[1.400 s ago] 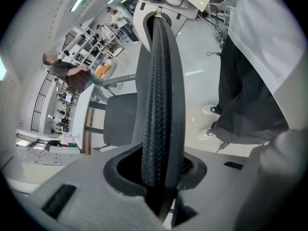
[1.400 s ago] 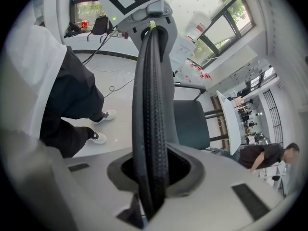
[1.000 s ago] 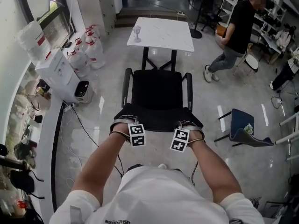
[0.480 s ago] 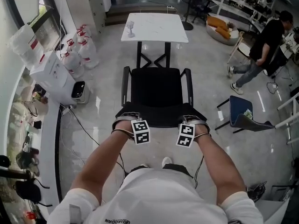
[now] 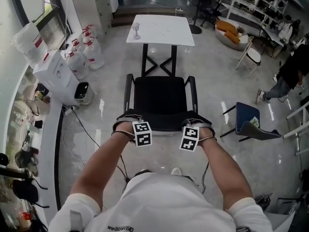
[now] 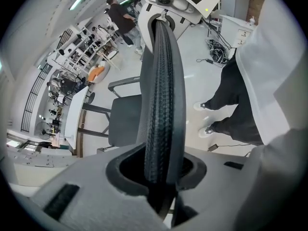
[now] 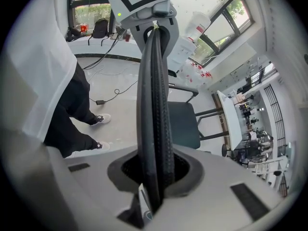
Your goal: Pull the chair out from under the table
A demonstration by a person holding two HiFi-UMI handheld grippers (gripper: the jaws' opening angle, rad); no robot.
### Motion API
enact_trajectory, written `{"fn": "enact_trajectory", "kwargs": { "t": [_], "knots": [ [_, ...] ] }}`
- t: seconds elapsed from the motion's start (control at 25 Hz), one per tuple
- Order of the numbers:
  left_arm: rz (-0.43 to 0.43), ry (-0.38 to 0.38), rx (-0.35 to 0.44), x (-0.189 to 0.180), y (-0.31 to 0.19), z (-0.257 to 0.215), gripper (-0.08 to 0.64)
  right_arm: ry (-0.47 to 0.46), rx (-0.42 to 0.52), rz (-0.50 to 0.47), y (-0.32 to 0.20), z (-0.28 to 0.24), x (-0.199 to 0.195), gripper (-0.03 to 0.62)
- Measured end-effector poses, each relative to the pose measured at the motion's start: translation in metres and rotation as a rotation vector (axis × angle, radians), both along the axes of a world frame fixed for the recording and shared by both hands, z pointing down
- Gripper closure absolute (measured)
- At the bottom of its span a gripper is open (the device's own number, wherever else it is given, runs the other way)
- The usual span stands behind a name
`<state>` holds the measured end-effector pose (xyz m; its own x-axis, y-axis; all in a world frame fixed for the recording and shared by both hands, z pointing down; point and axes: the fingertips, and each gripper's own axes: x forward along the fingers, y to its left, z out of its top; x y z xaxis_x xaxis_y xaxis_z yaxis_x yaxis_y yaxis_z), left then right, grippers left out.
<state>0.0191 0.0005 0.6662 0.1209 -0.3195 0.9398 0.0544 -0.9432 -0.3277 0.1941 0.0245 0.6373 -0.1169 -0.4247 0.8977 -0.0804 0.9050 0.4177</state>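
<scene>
A black office chair (image 5: 161, 100) with armrests stands in front of the white table (image 5: 161, 29), its seat out from under the top. Both grippers hold the top edge of its backrest (image 5: 161, 125). My left gripper (image 5: 128, 124) is shut on the backrest's left end, my right gripper (image 5: 197, 127) on its right end. In the left gripper view, the black ribbed backrest edge (image 6: 161, 90) runs up from between the jaws of the left gripper (image 6: 161, 177). The right gripper view shows the same backrest edge (image 7: 154, 95) clamped in the right gripper (image 7: 154, 177). The fingertips are hidden behind the backrest in the head view.
A stemmed glass (image 5: 136, 30) stands on the table's left side. White boxes and water jugs (image 5: 63, 66) line the left wall, with cables (image 5: 89, 129) on the floor. A tipped blue chair (image 5: 251, 127) lies at the right; a person (image 5: 294, 69) walks beyond it.
The chair and both grippers have come back toward me, so the gap between seat and table has widened. The person at the right has walked further right.
</scene>
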Motion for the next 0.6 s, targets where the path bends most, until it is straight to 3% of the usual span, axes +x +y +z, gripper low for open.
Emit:
{"fn": "enact_trajectory", "kwargs": {
  "t": [0.32, 0.6],
  "knots": [
    [0.025, 0.000, -0.027, 0.006, 0.021, -0.010, 0.467, -0.015, -0.045, -0.009, 0.022, -0.010, 0.004, 0.531],
    [0.019, 0.003, -0.111, 0.012, 0.048, -0.013, 0.468, -0.024, -0.091, -0.036, 0.043, -0.015, 0.009, 0.531]
  ]
}}
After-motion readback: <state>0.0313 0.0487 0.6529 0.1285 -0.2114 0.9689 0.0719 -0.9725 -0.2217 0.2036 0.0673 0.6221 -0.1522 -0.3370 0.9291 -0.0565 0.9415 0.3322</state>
